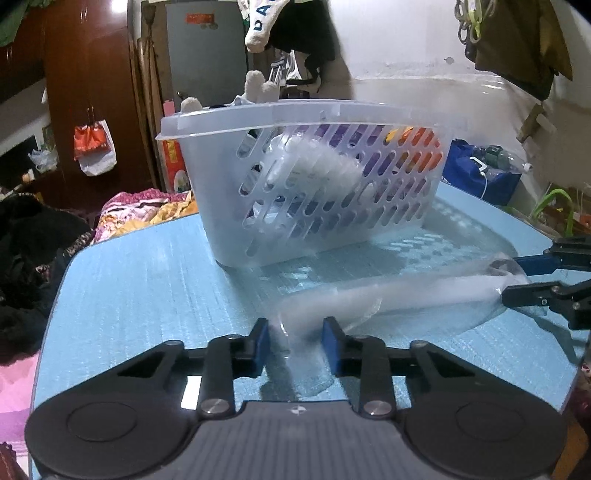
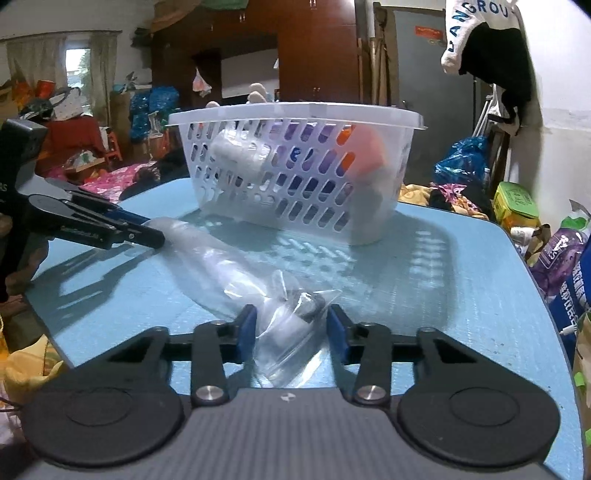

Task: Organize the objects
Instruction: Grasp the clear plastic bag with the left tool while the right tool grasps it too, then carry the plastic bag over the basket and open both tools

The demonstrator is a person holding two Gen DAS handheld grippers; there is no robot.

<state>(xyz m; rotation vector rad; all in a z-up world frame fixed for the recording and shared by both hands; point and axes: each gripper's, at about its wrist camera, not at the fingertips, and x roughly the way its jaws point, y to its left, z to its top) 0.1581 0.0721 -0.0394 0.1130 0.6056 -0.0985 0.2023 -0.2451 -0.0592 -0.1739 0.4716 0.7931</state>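
"LANGROU" in blue letters on the white hanging garment (image 2: 476,33); other labels illegible.

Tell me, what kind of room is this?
Most likely a cluttered bedroom or living space in a home: a dark wooden wardrobe, clothes hanging on the wall, and a patterned blanket beside the blue table holding a white basket.
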